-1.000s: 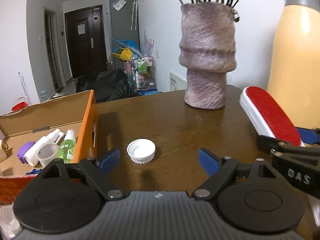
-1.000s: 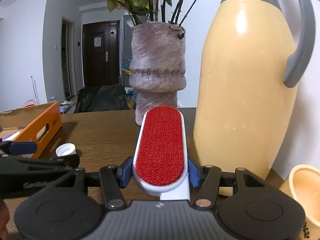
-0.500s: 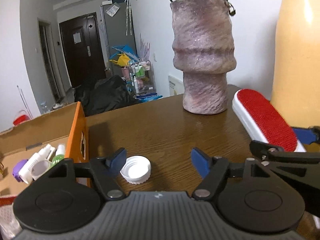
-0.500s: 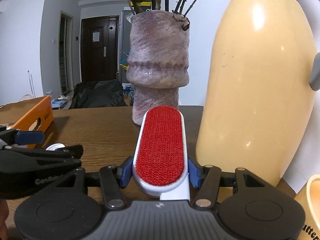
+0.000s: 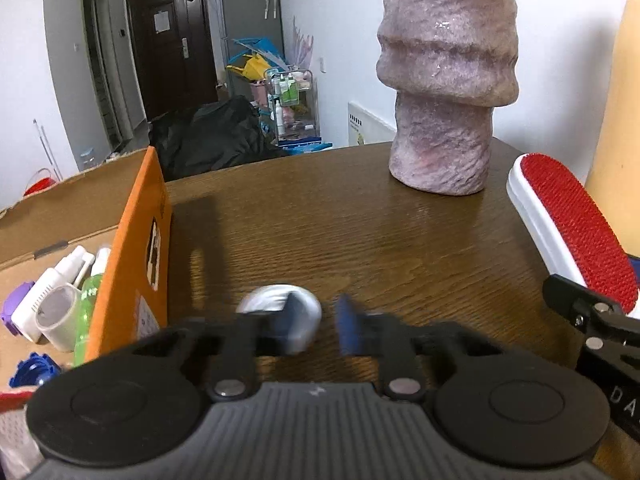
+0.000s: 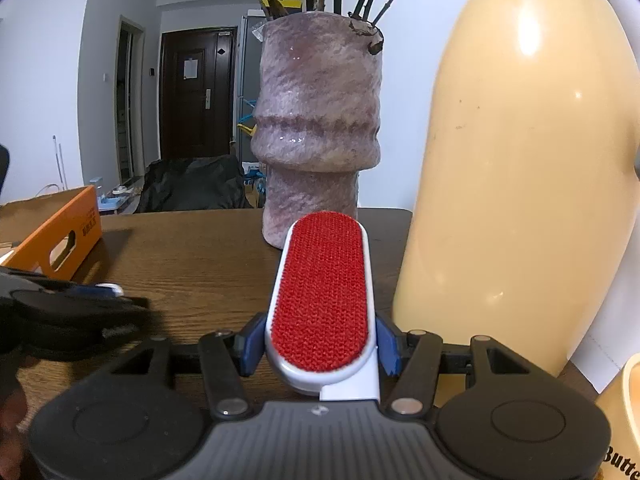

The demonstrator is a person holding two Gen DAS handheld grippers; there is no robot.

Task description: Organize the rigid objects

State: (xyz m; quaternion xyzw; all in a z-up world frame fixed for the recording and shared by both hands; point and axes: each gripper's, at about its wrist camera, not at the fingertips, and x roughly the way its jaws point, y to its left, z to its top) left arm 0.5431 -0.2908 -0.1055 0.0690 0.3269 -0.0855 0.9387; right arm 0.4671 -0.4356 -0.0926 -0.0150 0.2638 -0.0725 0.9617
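Closing our left tongs [image 5: 316,326] on the white cap [image 5: 280,312] — jaws are mid-closing, blurred, cap rim between the blue pads; whether they already press it we can't tell. Cap sits on the surface [image 5: 360,232], just beside the orange box [image 5: 140,240]. Right tongs [image 6: 320,344] partly open but clamped on the lint brush [image 6: 322,292], red pile up, head pointing toward the vase [image 6: 316,128].

Step, as we judge it: grabbing the cap for the box, brush waiting its turn. Next move calls for a firm pinch on the thin rim, a lift clear of the box wall, then a drop among the bottles [image 5: 60,288]. The cap is light and smooth, so it could squirt out.

Box holds spray bottles, a clear cup, a purple cap, a blue cap.

Writing: "DA" on the right tongs body in the left view; "Butte" on the cream cup [image 6: 624,420] at far right; box print too small to read. The cream jug [image 6: 520,160] stands beside the vase.
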